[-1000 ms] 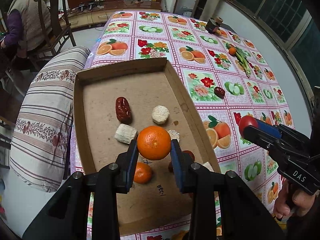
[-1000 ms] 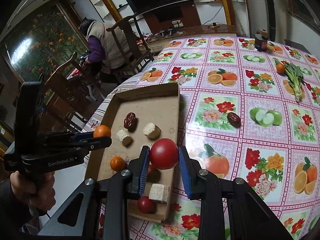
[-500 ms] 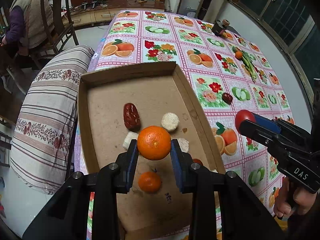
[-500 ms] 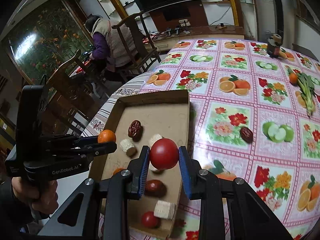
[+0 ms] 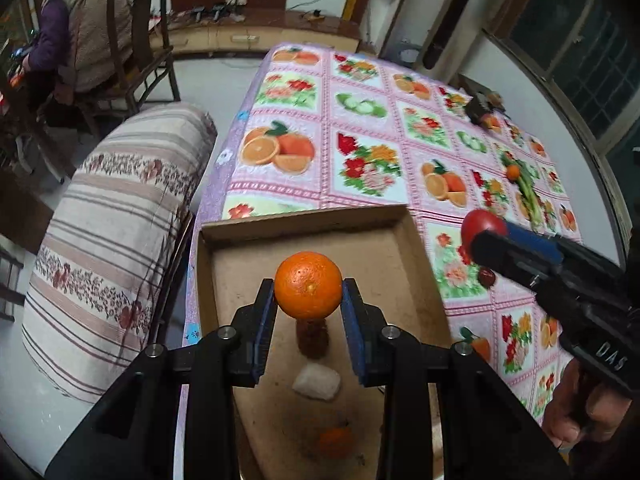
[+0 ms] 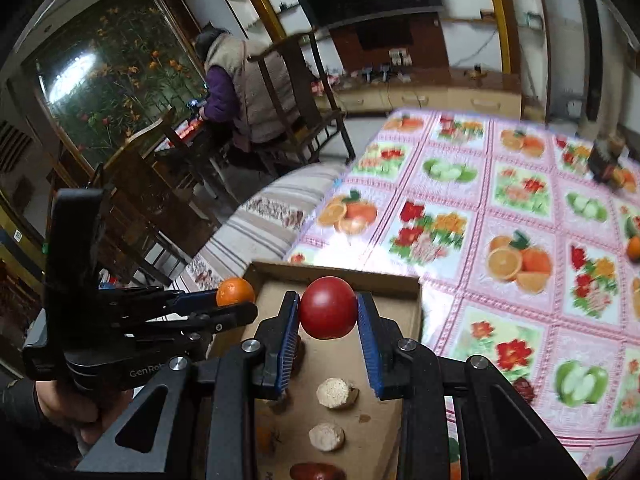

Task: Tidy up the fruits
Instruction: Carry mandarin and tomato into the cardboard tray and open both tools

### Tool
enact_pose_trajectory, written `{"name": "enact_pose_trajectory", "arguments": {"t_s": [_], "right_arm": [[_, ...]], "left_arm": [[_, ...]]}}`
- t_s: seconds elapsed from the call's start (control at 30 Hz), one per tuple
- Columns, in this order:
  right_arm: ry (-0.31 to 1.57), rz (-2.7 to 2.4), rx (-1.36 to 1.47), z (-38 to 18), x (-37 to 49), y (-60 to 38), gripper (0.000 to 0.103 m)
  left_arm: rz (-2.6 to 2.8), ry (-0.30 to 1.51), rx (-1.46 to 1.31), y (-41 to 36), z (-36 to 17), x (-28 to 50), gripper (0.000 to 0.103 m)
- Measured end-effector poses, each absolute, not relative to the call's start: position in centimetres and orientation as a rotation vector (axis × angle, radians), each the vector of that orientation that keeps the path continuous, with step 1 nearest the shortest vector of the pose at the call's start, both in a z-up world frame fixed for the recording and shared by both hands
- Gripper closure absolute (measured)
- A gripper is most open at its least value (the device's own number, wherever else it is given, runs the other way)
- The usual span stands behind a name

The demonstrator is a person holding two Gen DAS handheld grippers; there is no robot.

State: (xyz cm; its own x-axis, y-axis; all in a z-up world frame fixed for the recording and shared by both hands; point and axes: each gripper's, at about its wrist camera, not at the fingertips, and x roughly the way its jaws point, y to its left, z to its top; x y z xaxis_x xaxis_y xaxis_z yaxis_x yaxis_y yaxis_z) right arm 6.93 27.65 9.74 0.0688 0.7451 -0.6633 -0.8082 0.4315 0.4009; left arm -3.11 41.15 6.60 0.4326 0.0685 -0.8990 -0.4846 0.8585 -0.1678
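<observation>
The left hand-held gripper (image 5: 308, 300) squeezes an orange (image 5: 308, 285) and the right hand-held gripper (image 6: 328, 320) squeezes a tomato (image 6: 328, 307), both above the cardboard box (image 5: 304, 222). Next, I think, each needs its own spot.

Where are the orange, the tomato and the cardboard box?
Orange (image 5: 308, 285), left wrist view, middle of its peel.
Tomato (image 6: 328, 307), right wrist view, centre of its skin.
Cardboard box (image 5: 304, 222), left wrist view, far wall.

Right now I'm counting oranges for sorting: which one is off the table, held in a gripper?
The orange clamped in the left gripper; another lies in the cardboard box, a third far off by the greens.
</observation>
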Motion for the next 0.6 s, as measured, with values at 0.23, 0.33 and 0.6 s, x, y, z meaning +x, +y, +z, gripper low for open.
{"name": "enact_pose_trajectory", "arguments": {"t_s": [0.23, 0.33, 0.6], "right_arm": [[1.038, 1.149, -0.179, 4.2, 6.4, 30.8, 0.073], [1.064, 1.138, -0.202, 2.6, 6.5, 31.5, 0.073], [1.105, 1.140, -0.267, 0.4, 6.2, 33.0, 0.073]], "left_arm": [[0.383, 1.140, -0.472, 41.8, 2.9, -2.4, 0.073], [0.387, 1.163, -0.480, 41.9, 1.7, -2.0, 0.073], [0.384, 1.195, -0.483, 42.2, 0.1, -1.5, 0.073]]}}
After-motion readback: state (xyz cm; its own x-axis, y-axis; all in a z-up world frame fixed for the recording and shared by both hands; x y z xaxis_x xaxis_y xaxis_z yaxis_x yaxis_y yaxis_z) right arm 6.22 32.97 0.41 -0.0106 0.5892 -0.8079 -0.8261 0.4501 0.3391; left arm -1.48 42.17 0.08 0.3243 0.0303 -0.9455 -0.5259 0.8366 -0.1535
